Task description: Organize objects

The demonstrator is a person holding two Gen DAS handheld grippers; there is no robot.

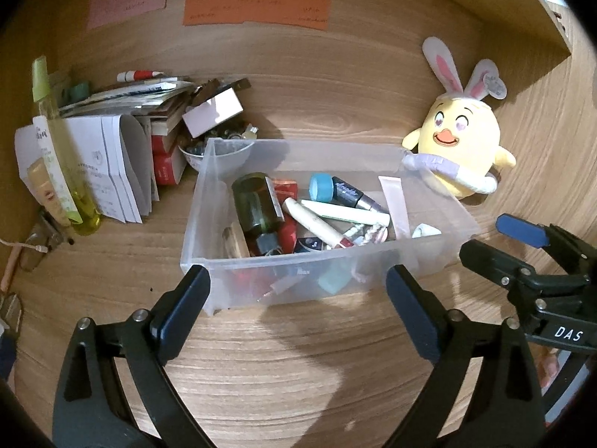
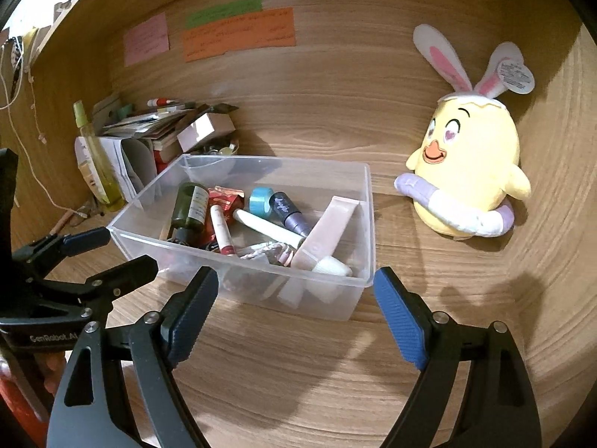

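From the left wrist view, your left tool [image 1: 298,295] stands wide open and holds nothing; the clear bin [image 1: 283,287] sits on the counter [image 1: 298,373] straight ahead, its near wall just beyond the fingertips. The bin's long axis runs across your view, so both fingers face that near wall. Your right tool [image 1: 496,239] shows at the right edge, near the bin's right end.

From the right wrist view, your right tool [image 2: 298,291] is also spread wide and empty. The bin lies ahead and slightly left, its near right corner between the fingertips. The plush chick [image 2: 470,171] sits apart on the right, nearer this hand; I'd judge it the right hand's pick.
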